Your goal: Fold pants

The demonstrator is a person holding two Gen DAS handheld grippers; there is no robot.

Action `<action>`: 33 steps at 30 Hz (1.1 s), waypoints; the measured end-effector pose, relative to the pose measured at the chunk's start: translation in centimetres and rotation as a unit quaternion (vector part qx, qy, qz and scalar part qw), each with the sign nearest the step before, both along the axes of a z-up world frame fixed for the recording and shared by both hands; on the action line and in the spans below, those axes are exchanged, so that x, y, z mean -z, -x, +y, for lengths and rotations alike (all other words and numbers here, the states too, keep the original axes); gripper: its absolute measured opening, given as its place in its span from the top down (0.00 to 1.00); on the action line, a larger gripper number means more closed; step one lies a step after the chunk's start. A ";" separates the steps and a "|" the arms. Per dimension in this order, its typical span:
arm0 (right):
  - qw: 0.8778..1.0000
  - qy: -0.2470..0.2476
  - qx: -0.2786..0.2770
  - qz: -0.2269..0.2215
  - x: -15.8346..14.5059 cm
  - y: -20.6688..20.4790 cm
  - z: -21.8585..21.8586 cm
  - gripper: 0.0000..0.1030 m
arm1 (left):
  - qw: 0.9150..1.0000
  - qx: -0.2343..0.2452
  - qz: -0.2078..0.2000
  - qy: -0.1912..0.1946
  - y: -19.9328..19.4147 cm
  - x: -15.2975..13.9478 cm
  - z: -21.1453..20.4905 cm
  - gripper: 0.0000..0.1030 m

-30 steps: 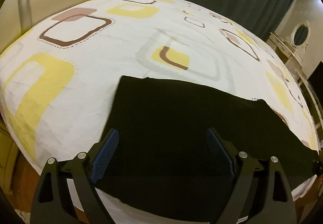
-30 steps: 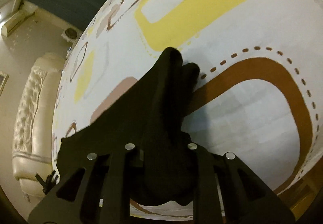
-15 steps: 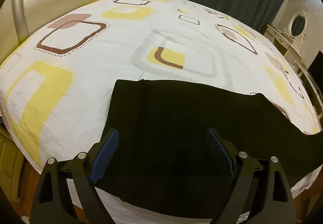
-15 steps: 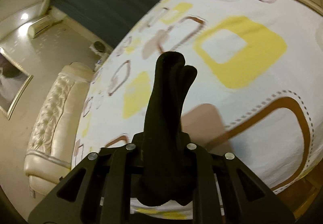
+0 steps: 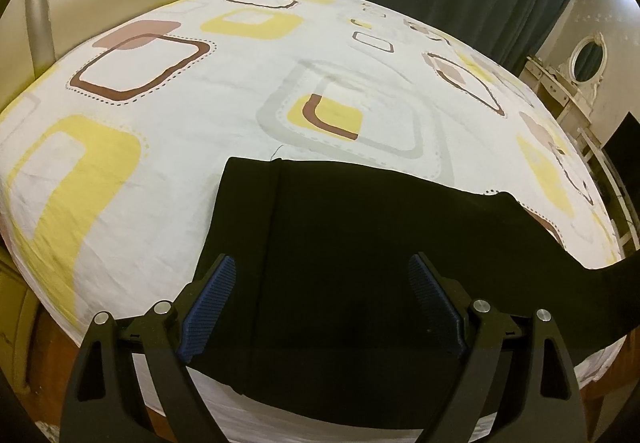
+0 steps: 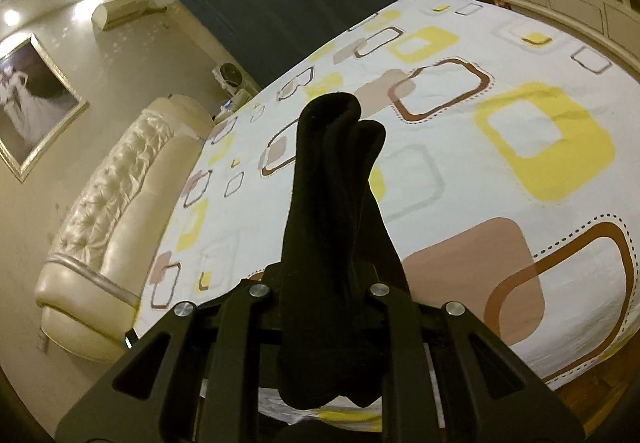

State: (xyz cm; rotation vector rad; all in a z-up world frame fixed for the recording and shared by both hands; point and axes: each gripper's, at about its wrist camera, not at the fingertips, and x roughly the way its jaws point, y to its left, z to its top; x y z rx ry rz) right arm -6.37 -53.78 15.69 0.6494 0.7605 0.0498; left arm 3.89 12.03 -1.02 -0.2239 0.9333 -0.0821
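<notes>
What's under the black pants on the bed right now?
The patterned bedsheet lies under the black pants, showing all around them. Whatever is beneath the spread fabric itself is covered and cannot be seen.

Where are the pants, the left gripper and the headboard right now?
pants point(image 5: 352, 251), left wrist view, flat black part on the bed.
left gripper point(image 5: 322, 275), left wrist view, gap midway between its open blue-padded fingertips.
headboard point(image 6: 120, 211), right wrist view, cream tufted padding.

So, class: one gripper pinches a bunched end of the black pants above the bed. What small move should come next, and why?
Probably carry the right gripper, shut on the pants, across towards the flat end under the open left gripper, since that half lies spread on the bed.
</notes>
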 end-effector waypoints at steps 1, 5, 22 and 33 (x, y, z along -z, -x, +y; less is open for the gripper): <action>1.000 0.004 0.000 0.000 -0.2 -0.1 0.6 0.85 | 1.000 0.001 0.000 0.000 0.0 0.0 -0.1 0.15; 1.000 0.019 -0.007 0.006 -0.5 -0.8 3.6 0.85 | 1.000 0.006 -0.004 -0.001 0.1 -0.3 -0.3 0.15; 0.993 0.107 -0.042 0.038 3.4 -4.5 15.8 0.85 | 1.000 0.025 -0.006 0.018 0.1 -0.8 -2.1 0.15; 0.983 0.153 -0.070 0.072 7.9 -6.4 22.1 0.85 | 0.999 0.031 -0.012 0.015 0.4 -1.0 -2.8 0.15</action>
